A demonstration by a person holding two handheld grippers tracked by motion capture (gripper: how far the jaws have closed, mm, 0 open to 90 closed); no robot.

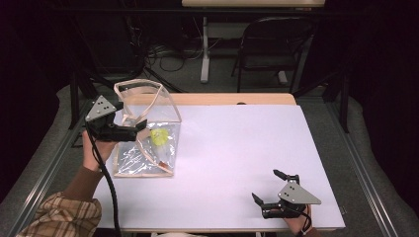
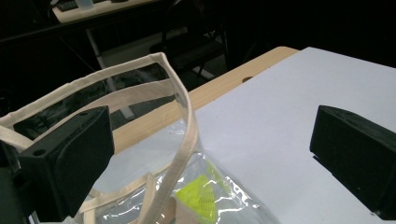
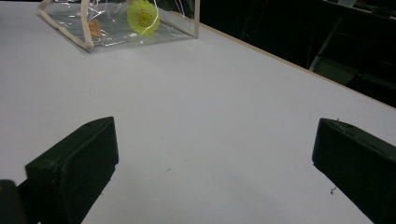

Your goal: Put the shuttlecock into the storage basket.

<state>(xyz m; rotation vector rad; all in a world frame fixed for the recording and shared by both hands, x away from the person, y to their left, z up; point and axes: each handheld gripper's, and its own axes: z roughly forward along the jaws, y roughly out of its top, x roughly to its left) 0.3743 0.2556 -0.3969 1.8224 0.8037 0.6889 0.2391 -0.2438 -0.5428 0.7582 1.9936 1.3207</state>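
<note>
A clear plastic bag with beige trim stands at the table's left, its mouth held up. Inside lies a yellow-green round thing and a small orange piece. My left gripper is open at the bag's near-left side. In the left gripper view the bag's beige rim runs up between the wide-apart jaws of the left gripper, with the yellow-green thing below. My right gripper is open over bare table at the front right. In the right gripper view the bag lies far beyond the right gripper.
A white sheet covers the table, with a wooden strip along the far edge. Behind the table stand a black folding chair, a white table leg and cables on the floor.
</note>
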